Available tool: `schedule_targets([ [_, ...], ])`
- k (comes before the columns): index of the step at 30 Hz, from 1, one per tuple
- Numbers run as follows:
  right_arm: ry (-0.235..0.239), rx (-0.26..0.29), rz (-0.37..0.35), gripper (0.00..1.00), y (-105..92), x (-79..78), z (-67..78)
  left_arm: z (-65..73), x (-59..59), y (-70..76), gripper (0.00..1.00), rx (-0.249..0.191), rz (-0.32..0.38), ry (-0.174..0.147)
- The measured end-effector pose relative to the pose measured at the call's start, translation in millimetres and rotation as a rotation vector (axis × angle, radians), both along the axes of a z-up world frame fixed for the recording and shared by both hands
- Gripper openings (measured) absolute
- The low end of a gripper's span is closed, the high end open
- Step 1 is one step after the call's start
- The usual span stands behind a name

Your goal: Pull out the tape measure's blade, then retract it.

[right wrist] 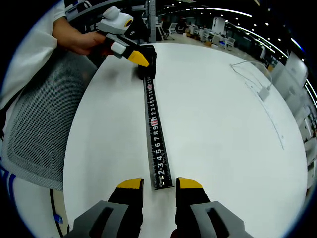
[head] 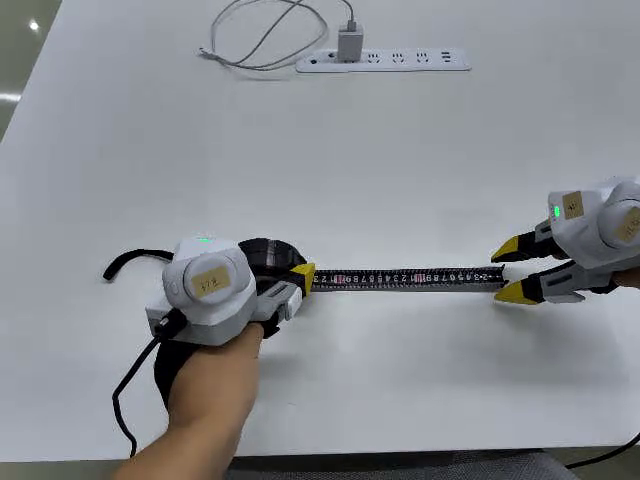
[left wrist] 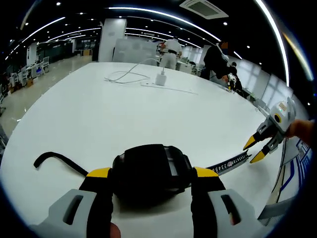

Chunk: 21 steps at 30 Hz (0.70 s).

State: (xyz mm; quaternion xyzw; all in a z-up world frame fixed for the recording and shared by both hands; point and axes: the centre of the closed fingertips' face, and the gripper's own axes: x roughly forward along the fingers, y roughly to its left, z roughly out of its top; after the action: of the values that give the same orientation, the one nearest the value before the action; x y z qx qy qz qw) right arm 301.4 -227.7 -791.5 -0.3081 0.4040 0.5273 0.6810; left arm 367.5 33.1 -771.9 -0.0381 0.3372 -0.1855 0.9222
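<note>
My left tongs (left wrist: 152, 173) pinching tape measure case (head: 266, 256), case down on desk (head: 400, 160). Blade (right wrist: 155, 134) lies drawn out flat along desk toward my right tongs (right wrist: 161, 184). Those spread, tips either side of blade end, small gaps showing. Black strap (head: 125, 262) trails behind case.

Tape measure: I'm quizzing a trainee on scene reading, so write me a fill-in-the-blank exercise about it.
The left claw is shut on the tape measure's black ____. The blade lies extended along the white ____. The right claw is ____, its jaws either side of the blade's end.
Missing: case; table; open.
</note>
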Motion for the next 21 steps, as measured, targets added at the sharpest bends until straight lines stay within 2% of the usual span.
schedule_targets([
  [11,-0.012,-0.014,0.041,0.12,-0.3,3.5,-4.7,-0.3,-0.2,-0.1,0.6,0.009,0.003,0.002],
  [21,-0.017,-0.015,0.054,0.11,-0.1,4.2,-5.9,-0.9,-0.5,0.1,0.59,0.018,-0.006,0.011],
])
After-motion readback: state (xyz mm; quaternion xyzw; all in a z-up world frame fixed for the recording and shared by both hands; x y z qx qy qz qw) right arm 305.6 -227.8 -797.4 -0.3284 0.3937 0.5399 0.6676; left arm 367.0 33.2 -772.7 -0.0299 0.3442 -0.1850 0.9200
